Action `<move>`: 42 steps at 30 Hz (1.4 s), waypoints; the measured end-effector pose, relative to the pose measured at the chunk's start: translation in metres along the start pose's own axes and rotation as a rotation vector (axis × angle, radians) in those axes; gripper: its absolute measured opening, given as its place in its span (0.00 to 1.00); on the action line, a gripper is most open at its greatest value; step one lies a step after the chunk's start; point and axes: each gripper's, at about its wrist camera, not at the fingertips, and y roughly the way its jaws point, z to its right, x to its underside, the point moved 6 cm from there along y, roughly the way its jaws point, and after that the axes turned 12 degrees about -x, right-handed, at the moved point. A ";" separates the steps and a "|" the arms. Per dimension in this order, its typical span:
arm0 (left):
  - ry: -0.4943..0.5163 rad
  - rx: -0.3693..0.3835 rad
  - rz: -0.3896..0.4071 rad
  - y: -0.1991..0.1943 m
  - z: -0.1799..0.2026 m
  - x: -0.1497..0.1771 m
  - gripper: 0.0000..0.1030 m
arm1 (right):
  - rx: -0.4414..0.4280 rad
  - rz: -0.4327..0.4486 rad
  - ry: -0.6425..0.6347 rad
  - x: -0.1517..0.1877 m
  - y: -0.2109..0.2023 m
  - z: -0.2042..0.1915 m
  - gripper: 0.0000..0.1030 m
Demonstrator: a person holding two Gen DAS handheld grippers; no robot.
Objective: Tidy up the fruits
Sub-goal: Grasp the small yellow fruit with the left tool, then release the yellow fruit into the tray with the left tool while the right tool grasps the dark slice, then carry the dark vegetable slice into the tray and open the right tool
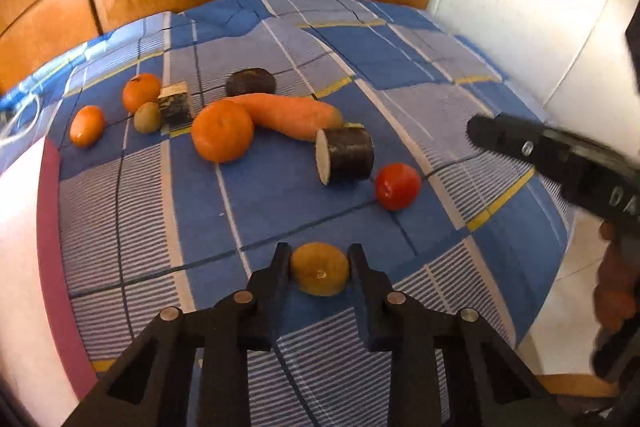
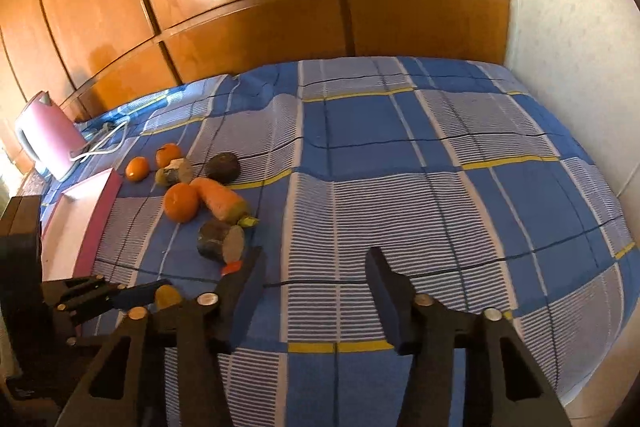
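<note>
My left gripper (image 1: pixel 320 261) is shut on a small yellow-orange citrus fruit (image 1: pixel 319 269), low over the blue checked cloth (image 1: pixel 280 195). Beyond it lie a red tomato (image 1: pixel 398 186), a large orange (image 1: pixel 222 131), a carrot (image 1: pixel 288 115), a kiwi (image 1: pixel 147 117) and two smaller oranges (image 1: pixel 141 91) (image 1: pixel 86 126). My right gripper (image 2: pixel 316 267) stands open over bare cloth with nothing between its fingers. In the right wrist view the left gripper (image 2: pixel 158 293) and its fruit (image 2: pixel 167 295) show at the lower left. The tomato (image 2: pixel 231 268) is mostly hidden there.
Two dark-skinned cut vegetable chunks (image 1: pixel 346 155) (image 1: pixel 175 103) and a dark round piece (image 1: pixel 251 82) lie among the fruit. A pink-rimmed tray (image 2: pixel 86 223) and a pink kettle (image 2: pixel 50 135) sit at the left. Wooden cabinet doors (image 2: pixel 260 19) rise behind, a white wall (image 2: pixel 568 27) at the right.
</note>
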 end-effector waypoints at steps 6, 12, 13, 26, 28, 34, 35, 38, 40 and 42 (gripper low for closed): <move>-0.090 -0.012 0.050 -0.022 -0.028 0.000 0.28 | -0.096 -0.055 -0.032 0.003 0.021 -0.026 0.40; -0.222 -0.030 0.130 -0.059 -0.071 -0.002 0.28 | -0.099 -0.089 -0.096 -0.004 0.043 -0.049 0.40; -0.245 -0.037 0.139 -0.064 -0.080 -0.001 0.28 | -0.099 -0.096 -0.095 -0.005 0.047 -0.051 0.40; -0.582 -0.352 0.092 -0.077 -0.229 0.048 0.30 | -0.011 -0.196 -0.112 0.002 0.087 -0.058 0.30; -0.629 -0.371 0.090 -0.078 -0.238 0.058 0.61 | 0.006 -0.192 -0.133 0.002 0.088 -0.060 0.30; -0.650 -0.383 0.118 -0.090 -0.240 0.074 0.70 | 0.011 -0.193 -0.173 0.005 0.088 -0.066 0.30; -0.649 -0.380 0.120 -0.092 -0.239 0.074 0.70 | 0.009 -0.194 -0.179 0.005 0.088 -0.067 0.30; -0.640 -0.391 0.133 -0.101 -0.233 0.076 0.70 | -0.005 -0.190 -0.197 0.007 0.088 -0.076 0.30; -0.630 -0.400 0.135 -0.106 -0.229 0.077 0.70 | -0.024 -0.191 -0.213 0.008 0.088 -0.084 0.30; -0.631 -0.398 0.134 -0.108 -0.227 0.078 0.70 | -0.049 -0.192 -0.231 0.009 0.088 -0.094 0.30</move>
